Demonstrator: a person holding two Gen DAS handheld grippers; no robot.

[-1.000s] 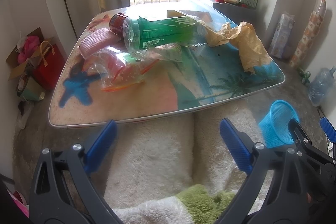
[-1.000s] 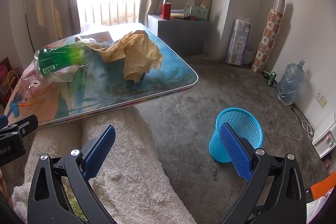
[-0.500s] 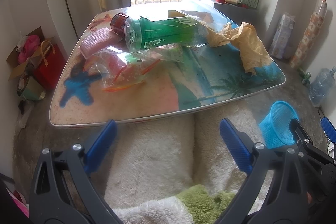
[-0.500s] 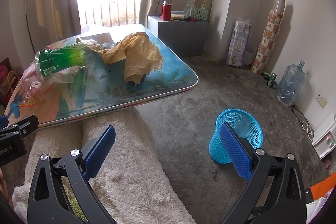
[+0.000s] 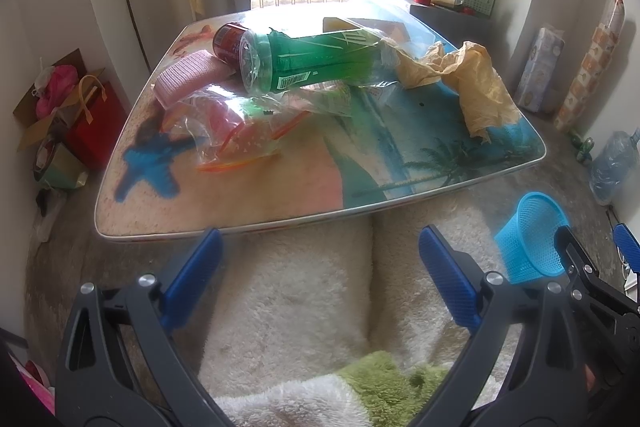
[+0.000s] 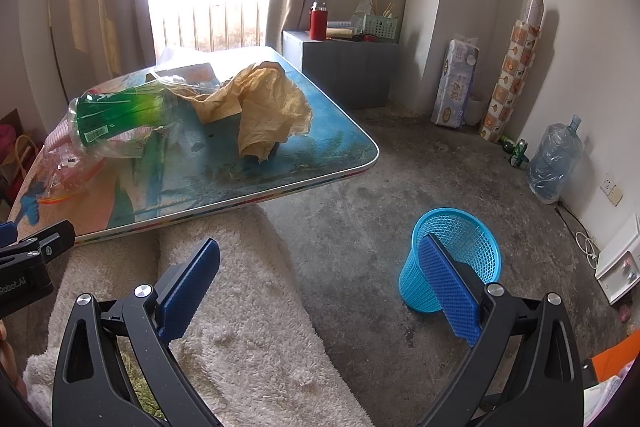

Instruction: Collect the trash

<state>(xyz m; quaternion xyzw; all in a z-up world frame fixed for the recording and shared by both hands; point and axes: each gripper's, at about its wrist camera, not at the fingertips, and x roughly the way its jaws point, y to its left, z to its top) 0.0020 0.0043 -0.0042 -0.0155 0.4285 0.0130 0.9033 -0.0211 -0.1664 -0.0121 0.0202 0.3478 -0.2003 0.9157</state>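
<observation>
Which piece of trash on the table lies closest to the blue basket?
The crumpled yellow-brown paper, at the table's corner nearest the blue basket. The green bottle and clear plastic bag lie farther toward the table's other side.

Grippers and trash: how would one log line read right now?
left gripper: open, empty | right gripper: open, empty | trash on table | bin on floor

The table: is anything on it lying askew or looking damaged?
Yes. The green plastic bottle lies on its side atop the litter, and the yellow-brown paper is crumpled near the table edge. Nothing looks spilled.
</observation>
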